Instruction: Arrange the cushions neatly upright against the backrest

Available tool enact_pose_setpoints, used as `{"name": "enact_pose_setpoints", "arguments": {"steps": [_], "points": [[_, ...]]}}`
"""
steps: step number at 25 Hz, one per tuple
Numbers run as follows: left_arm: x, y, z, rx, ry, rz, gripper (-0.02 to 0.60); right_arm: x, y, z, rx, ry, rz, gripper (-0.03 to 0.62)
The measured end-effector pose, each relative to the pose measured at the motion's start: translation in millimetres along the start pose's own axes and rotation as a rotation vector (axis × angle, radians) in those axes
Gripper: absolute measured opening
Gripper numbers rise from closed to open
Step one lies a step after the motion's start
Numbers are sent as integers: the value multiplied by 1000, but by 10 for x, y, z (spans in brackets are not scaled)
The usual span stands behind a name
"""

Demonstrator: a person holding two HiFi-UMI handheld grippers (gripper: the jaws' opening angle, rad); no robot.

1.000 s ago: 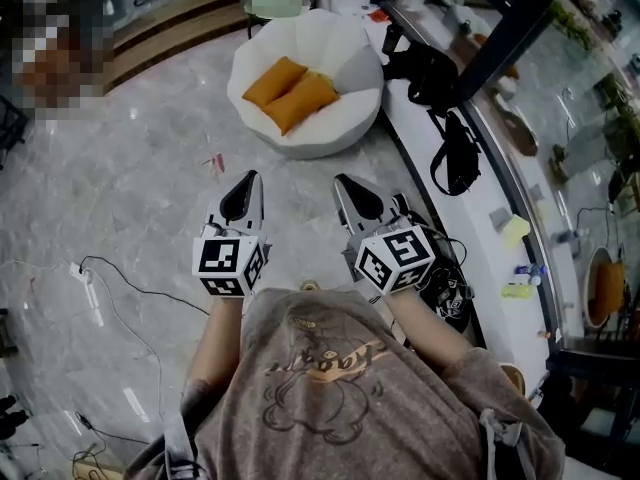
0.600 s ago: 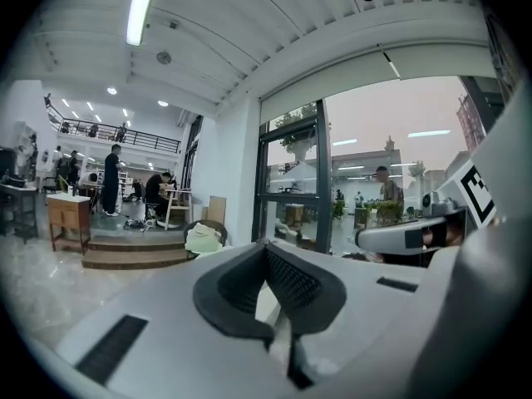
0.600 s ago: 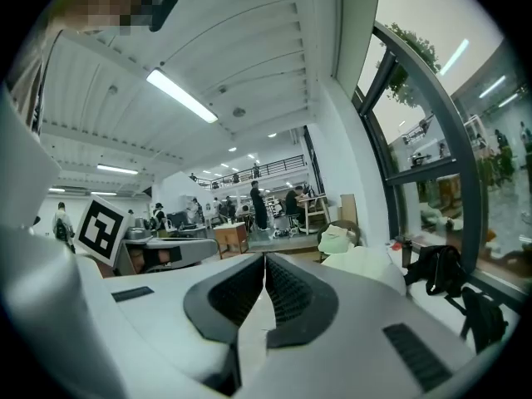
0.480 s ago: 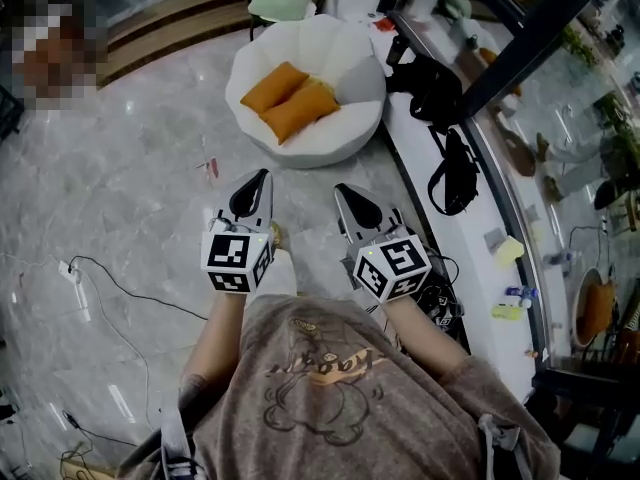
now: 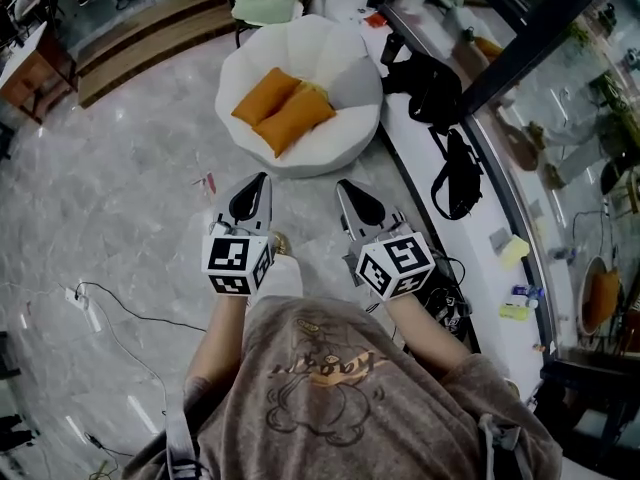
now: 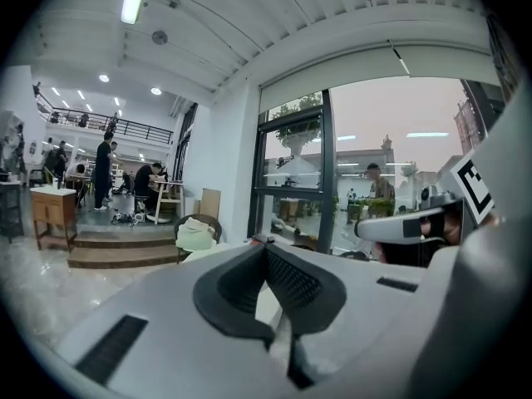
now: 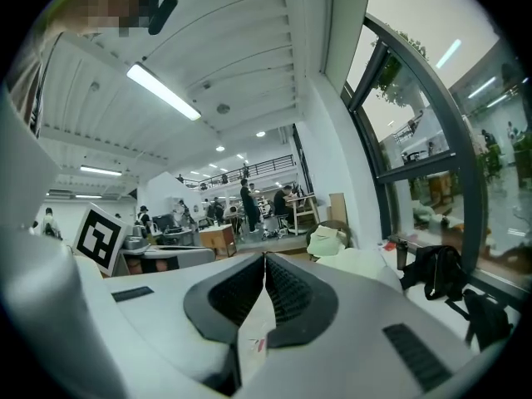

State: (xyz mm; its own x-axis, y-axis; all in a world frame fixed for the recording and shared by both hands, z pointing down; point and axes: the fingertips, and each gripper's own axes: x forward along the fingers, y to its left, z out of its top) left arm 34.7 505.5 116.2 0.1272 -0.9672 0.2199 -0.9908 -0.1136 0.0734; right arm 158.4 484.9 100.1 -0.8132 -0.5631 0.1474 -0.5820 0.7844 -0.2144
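- In the head view, we held the left gripper (image 5: 261, 178) and the right gripper (image 5: 341, 184) side by side over the marble floor (image 5: 120, 198), both pointing toward the round white chair (image 5: 300, 158).
- Two orange cushions (image 5: 297, 118) lay flat, touching each other, on its seat. A grey cushion (image 5: 352, 80) sat just beside them toward the backrest. All three were well ahead of our fingertips, with bare floor between.
- In the left gripper view, we saw its black pads (image 6: 293, 283) closed together with nothing between them. The jaws hid the seat, so we could not make out the cushions there.
- In the right gripper view, its pads (image 7: 287, 293) likewise met at the tips and held nothing. The chair's pale back rose beyond them to the right, near a black bag (image 7: 432, 273) on the ledge, and no cushion could be made out.
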Motion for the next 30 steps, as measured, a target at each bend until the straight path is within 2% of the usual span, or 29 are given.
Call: {"name": "enact_pose_setpoints", "arguments": {"steps": [8,18,24,30], "points": [[574,429,132,9,31,-38,5,592,-276,134,31,1,-44,21],[1360,987,310,21,53,-120,5,1482,-548,289,67,2,-79,21],[1737,1200,327,25,65,-158,5,1839,-707,398,67,-13,-104,21],[2062,1238,356,22,89,-197,5,2013,-1017,477,94,-5,-153,21]]}}
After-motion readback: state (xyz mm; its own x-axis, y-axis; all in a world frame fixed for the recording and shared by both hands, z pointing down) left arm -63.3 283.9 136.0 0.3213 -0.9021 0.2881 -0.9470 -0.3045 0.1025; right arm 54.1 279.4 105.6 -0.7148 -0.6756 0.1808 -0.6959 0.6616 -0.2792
